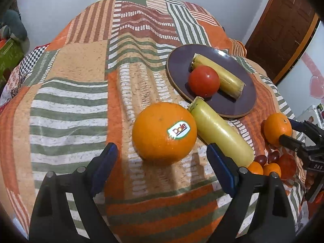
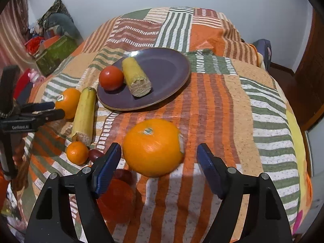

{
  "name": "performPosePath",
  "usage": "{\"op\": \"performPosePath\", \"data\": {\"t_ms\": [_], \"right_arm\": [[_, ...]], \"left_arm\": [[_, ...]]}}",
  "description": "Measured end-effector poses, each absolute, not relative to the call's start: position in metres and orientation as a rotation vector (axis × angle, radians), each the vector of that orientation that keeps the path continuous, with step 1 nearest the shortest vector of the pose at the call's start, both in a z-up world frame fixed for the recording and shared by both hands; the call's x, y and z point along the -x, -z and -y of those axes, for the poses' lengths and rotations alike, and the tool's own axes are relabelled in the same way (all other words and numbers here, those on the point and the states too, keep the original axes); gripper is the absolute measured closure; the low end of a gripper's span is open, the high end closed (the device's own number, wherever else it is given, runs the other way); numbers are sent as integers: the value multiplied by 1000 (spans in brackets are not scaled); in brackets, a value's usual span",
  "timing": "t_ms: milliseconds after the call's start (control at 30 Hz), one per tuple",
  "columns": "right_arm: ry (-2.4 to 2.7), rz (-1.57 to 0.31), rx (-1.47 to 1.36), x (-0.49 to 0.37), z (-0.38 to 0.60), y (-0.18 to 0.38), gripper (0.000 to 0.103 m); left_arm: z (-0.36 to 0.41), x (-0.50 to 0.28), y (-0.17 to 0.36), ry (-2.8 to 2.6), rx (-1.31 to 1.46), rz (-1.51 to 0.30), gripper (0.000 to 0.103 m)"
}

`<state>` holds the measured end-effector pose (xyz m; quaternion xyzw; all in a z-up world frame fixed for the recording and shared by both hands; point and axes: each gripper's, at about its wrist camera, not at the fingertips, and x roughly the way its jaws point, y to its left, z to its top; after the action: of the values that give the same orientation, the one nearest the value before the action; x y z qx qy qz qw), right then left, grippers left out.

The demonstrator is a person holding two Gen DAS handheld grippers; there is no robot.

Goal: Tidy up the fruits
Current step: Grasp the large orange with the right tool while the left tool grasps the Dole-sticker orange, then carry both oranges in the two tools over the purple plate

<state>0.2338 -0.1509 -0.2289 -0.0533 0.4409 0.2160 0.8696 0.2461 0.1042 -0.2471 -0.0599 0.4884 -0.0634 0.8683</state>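
A purple plate [image 1: 178, 64] [image 2: 172, 68] holds a red tomato [image 1: 204, 81] [image 2: 111, 78] and a yellow cane piece [image 1: 220, 75] [image 2: 136, 77]. A Dole orange [image 1: 164, 132] [image 2: 67, 102] lies just ahead of my open left gripper [image 1: 162, 158], beside a second cane piece [image 1: 220, 133] [image 2: 84, 113]. My open right gripper [image 2: 159, 158] stands around the near side of another orange [image 2: 152, 146] [image 1: 277, 128], which looks blurred. Small mandarins [image 1: 263, 169] [image 2: 77, 152] and dark grapes [image 1: 267, 158] [image 2: 95, 155] lie near the cane's end.
A striped orange, green and white cloth [image 1: 81, 105] [image 2: 232, 121] covers the surface. A red round fruit [image 2: 116, 201] lies under my right gripper's left finger. A green box [image 2: 54, 53] and clutter sit at the far left. A brown door [image 1: 283, 30] is at the right.
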Motion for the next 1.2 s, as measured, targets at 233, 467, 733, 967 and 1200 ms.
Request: {"op": "performPosePath", "data": {"t_ms": [233, 467, 733, 967, 1200], "right_arm": [[-477, -974, 112, -242, 144, 242, 30], [-487, -976, 95, -244, 149, 241, 40], [-496, -967, 46, -248, 152, 233, 41], [-509, -906, 48, -253, 153, 212, 41], [-500, -835, 51, -269, 156, 189, 41]], "left_arm": [[-102, -258, 256, 142, 127, -1062, 33], [-102, -260, 256, 135, 139, -1064, 35], [-102, -255, 244, 113, 126, -1056, 35], [-101, -253, 225, 92, 123, -1015, 36], [-96, -260, 197, 101, 126, -952, 36]]}}
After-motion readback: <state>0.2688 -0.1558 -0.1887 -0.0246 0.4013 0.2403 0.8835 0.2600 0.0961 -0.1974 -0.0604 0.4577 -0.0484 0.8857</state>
